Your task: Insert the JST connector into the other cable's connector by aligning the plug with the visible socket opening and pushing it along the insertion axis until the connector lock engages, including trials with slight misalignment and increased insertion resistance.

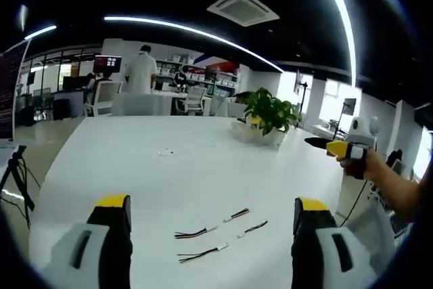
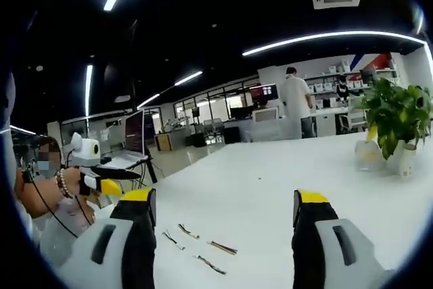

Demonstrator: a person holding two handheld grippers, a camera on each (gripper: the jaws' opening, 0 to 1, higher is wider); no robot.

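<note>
Three short dark-wired JST cables (image 1: 215, 231) with pale connector ends lie apart, low on the white worktop (image 1: 189, 160), between the wide-spread left gripper (image 1: 212, 211) and right gripper (image 2: 223, 208).

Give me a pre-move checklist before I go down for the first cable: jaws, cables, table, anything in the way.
1. Left gripper open and holding nothing: ok.
2. Right gripper open and holding nothing: ok.
3. Cables lying loose on the white table, between the left gripper's jaws: ok.
4. Cables separate rather than tangled: looks ok, three short leads lie apart.
5. Which lead carries the plug and which the socket: cannot tell, connectors too small.
6. Potted plant well behind the cables, out of the path: ok.
</note>
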